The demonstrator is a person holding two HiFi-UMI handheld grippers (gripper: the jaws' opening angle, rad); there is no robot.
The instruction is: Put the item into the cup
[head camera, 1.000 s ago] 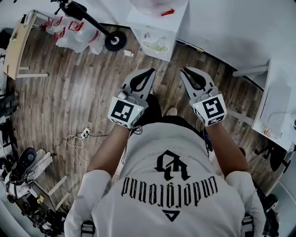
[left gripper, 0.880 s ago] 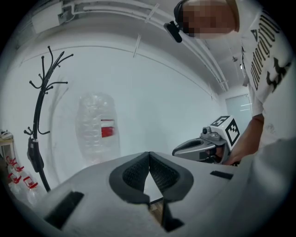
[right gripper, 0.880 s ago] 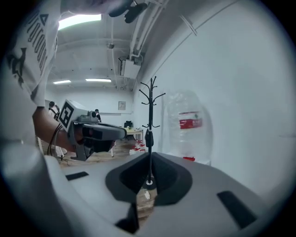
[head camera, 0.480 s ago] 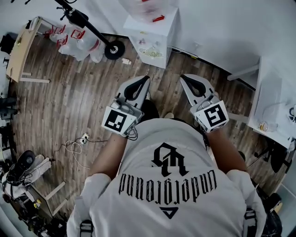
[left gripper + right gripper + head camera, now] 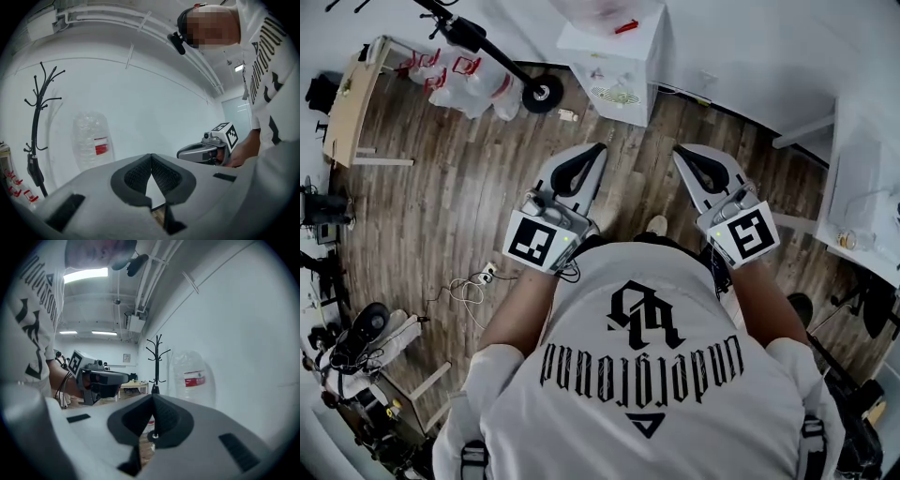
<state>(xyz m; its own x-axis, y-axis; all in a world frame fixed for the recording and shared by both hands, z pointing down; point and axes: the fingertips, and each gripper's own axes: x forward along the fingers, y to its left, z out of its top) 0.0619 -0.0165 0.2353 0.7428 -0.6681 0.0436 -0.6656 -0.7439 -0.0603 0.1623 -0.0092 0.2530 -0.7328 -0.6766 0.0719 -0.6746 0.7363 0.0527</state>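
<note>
No cup and no item shows in any view. The person stands on a wooden floor and holds both grippers out in front of the chest, side by side. My left gripper is shut, its dark pads meeting at the tips with nothing between them. My right gripper is also shut and empty. Each gripper view catches the other one: the right gripper off to the right, the left gripper off to the left.
A white cabinet bearing a big water bottle stands ahead against the wall. A coat rack and a scooter are at the left. A white table is at the right. Cables lie on the floor.
The head view has swayed a little. Both grippers have stayed side by side in front of the torso, shifting only slightly, and both remain empty.
</note>
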